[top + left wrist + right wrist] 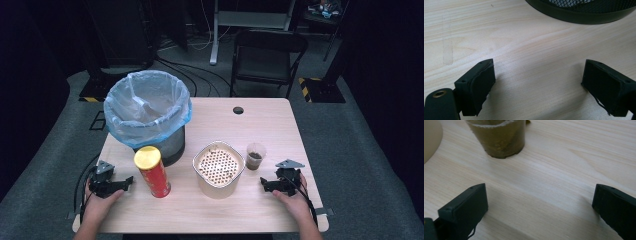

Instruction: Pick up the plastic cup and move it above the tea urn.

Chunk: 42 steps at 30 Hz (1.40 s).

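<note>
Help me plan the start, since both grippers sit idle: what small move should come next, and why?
Probably ease the right gripper forward toward the small cup. Its jaws stand open with nothing between them, and the cup stands just ahead of them in the right gripper view, upright and apart from the perforated container.

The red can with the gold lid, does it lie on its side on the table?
No, the red can stands upright on the table, its gold lid facing up, just in front of the lined waste bin.

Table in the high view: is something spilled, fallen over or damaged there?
Nothing stands out. The red can, the cream container and the small cup all stand upright on the table, and the bin keeps its bag over the rim. No spill shows. Both grippers, left and right, rest open.
</note>
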Tool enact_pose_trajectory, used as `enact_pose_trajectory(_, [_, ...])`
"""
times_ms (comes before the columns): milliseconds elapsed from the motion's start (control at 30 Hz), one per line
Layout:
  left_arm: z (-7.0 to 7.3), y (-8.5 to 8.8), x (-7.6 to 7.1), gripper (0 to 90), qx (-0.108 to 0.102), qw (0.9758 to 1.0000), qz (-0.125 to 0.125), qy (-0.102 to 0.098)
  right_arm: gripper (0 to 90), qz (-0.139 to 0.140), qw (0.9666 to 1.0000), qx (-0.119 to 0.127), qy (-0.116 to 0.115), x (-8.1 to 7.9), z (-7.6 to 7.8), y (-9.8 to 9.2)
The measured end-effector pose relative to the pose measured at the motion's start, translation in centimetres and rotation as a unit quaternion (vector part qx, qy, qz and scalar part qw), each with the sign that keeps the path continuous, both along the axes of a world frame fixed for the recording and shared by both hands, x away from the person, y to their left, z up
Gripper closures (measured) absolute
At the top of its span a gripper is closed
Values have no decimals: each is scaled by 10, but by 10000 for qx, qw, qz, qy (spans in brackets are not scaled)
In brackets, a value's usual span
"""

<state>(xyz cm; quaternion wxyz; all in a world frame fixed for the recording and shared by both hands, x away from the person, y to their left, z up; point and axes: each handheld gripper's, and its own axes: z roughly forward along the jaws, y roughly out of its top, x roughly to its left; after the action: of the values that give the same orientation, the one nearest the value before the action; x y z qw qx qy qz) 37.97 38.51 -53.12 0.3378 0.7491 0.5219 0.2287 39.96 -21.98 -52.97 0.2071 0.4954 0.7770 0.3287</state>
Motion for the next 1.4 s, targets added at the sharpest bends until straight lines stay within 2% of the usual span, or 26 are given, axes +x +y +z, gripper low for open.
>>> enact_pose_trajectory(167, [0, 0, -1, 110, 37, 10000, -54, 1, 0, 28, 10000, -32, -19, 0, 0, 0])
enact_pose_trajectory(233, [0, 0, -2, 110, 13, 10000, -1, 49, 0, 12, 10000, -19, -5, 0, 0, 0])
enact_pose_trajectory(300, [0, 0, -2, 111, 16, 9999, 114, 6, 0, -13, 10000, 9, 3, -1, 0, 1])
enact_pose_trajectory(333, [1, 1, -2, 112, -17, 9999, 139, 81, 0, -17, 10000, 14, 1, -1, 0, 1])
enact_pose_trajectory(400, [1, 2, -2, 113, 20, 9999, 152, 69, 0, -17, 10000, 4, -19, -2, 0, 1])
enact_pose_trajectory(433, [0, 1, -1, 114, -44, 9998, 179, -11, 0, -44, 10000, 25, 1, -2, 0, 1])
enact_pose_trajectory(500, [0, 2, -2, 114, -89, 9998, 182, 15, 0, -33, 10000, 14, -11, -2, 0, 1])
enact_pose_trajectory(600, [1, 1, -2, 112, -5, 9999, 141, 93, 0, -12, 10000, -18, -3, -3, 0, 0])
enact_pose_trajectory(767, [1, 2, -2, 109, 45, 9999, 82, 37, 0, 26, 10000, -1, -8, -3, 0, 0])
enact_pose_trajectory(867, [0, 2, -2, 110, 26, 10000, 95, -13, 0, 22, 10000, 0, -4, -3, 0, 0])
enact_pose_trajectory(933, [0, 1, -2, 113, -27, 9999, 122, 18, 0, 23, 10000, 0, -3, -4, 0, 0])
enact_pose_trajectory(967, [1, 2, -2, 117, 18, 9999, 122, 48, 0, 11, 10000, 8, -6, -4, 0, 0])
enact_pose_trajectory(1000, [0, 3, -2, 129, 1, 9998, 186, -22, 1, 13, 10000, 9, -7, -4, 0, 0])
enact_pose_trajectory(1100, [0, 4, -2, 163, -133, 9996, 253, -39, 15, -2, 10000, 10, -3, -5, 1, -1])
enact_pose_trajectory(1133, [0, 4, -2, 163, -91, 9996, 256, -54, 15, -2, 10000, 10, -3, -5, 1, -1])
enact_pose_trajectory(1167, [1, 4, -3, 166, -108, 9996, 244, 18, 19, 25, 10000, -21, -32, -5, 0, -1])
enact_pose_trajectory(1200, [0, 3, -3, 167, -41, 9996, 265, -48, 27, 11, 10000, -10, -18, -5, 1, -1])
enact_pose_trajectory(1233, [1, 2, -3, 166, -16, 9997, 248, -32, 41, -27, 10000, 9, -6, -5, 1, -1])
enact_pose_trajectory(1367, [0, 2, -3, 187, -42, 9997, 241, -60, 162, -29, 10000, -24, -76, -7, 4, -1])
enact_pose_trajectory(1400, [0, 2, -3, 188, -85, 9996, 250, -54, 172, -133, 9999, 36, -53, -9, 4, 1])
